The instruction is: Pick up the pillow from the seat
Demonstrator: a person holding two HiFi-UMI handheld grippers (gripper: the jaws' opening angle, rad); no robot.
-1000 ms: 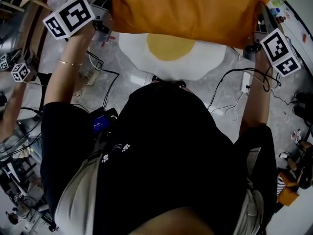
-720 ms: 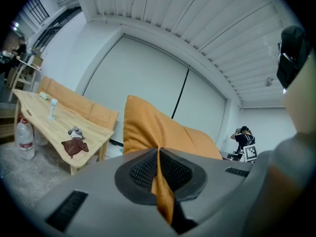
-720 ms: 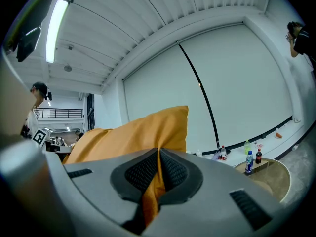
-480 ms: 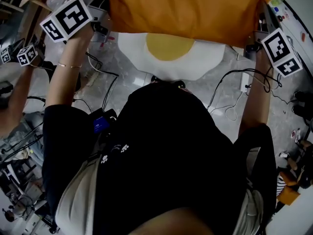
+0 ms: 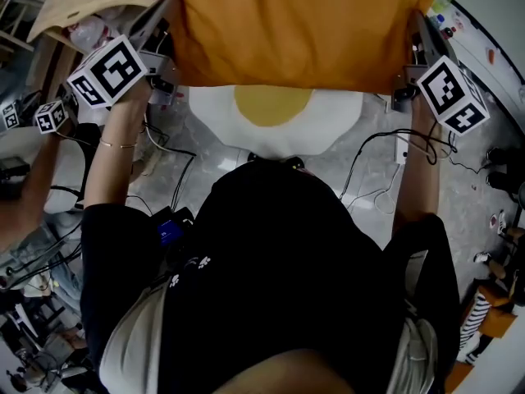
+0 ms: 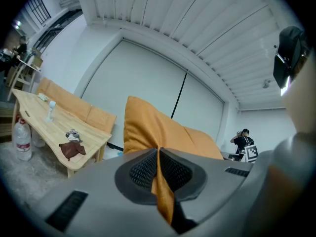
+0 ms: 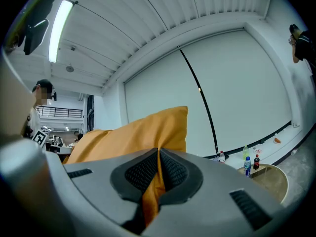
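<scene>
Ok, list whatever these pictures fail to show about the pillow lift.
- Pillow: far edge cut off by the head view's top edge.
- Pillow's lower part: in both gripper views, hidden behind the bodies of the left hand-held gripper and right hand-held gripper.
- Floor beneath the person: head view, hidden by the person's torso.

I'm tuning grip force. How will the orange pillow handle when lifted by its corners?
Probably light: the orange pillow hangs from just two corner pinches. Likely soft and floppy: its fabric bunches thin inside the left tongs and right tongs.

left gripper [image 6: 158, 157], right gripper [image 7: 158, 160]; jaws clamped
</scene>
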